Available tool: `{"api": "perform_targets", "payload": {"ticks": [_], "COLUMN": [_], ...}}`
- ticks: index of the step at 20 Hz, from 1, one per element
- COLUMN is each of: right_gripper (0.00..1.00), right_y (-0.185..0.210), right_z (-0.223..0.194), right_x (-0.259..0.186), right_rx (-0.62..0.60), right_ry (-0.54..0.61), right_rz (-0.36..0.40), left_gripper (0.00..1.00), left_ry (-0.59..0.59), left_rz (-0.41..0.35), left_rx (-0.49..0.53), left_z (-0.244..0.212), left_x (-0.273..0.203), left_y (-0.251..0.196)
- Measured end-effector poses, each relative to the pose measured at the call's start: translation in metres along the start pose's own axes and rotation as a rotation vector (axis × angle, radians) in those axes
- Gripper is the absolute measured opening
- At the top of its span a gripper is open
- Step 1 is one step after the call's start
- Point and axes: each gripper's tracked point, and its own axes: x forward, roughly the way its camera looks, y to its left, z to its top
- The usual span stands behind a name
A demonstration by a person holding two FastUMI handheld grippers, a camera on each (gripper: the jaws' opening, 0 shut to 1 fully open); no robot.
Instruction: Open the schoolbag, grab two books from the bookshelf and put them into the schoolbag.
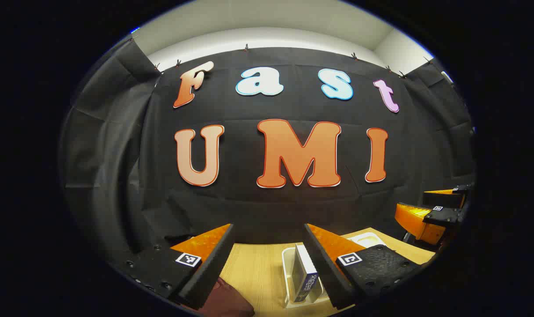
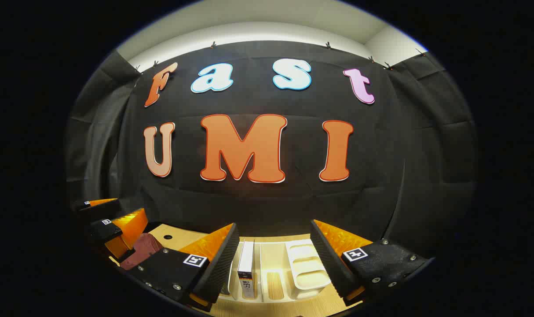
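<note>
Both tools hang level, side by side, jaws spread wide and gripping nothing. The left tool (image 1: 269,264) sits beside the right tool (image 2: 273,264), each facing the booth wall.

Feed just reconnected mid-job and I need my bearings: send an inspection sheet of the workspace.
Surface: wooden table, small round hole near its back edge.
Job's things: white rack holds one upright book; the book also shows ahead of the left gripper. Dark red bag lies left of the rack; zip state cannot be told.
Clutter: nothing seen.
Grippers: left gripper open, holding nothing; right gripper open, holding nothing, facing the rack.
Cables: nothing seen.
Surroundings: black cloth wall, white wall above.
</note>
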Motion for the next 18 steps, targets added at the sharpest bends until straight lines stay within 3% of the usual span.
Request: {"api": "perform_targets", "payload": {"ticks": [2,4,18], "right_gripper": [0.96,0.96,0.95], "right_y": [0.0006,-0.001,0.0038], "right_z": [0.0011,0.0029,-0.0007], "right_x": [0.0037,0.0065,0.0071], "right_rx": [0.002,0.013,-0.006], "right_ry": [-0.004,-0.008,0.001], "right_rz": [-0.002,-0.009,-0.003], "left_gripper": [1.0,0.96,0.96], "left_ry": [0.0,0.003,0.027], "left_rz": [0.003,0.001,-0.003], "left_rx": [0.007,0.009,0.006], "left_z": [-0.0023,-0.003,-0.0087], "left_x": [0.0003,0.0012,0.0046], "left_y": [-0.0004,-0.0009,0.0003]}}
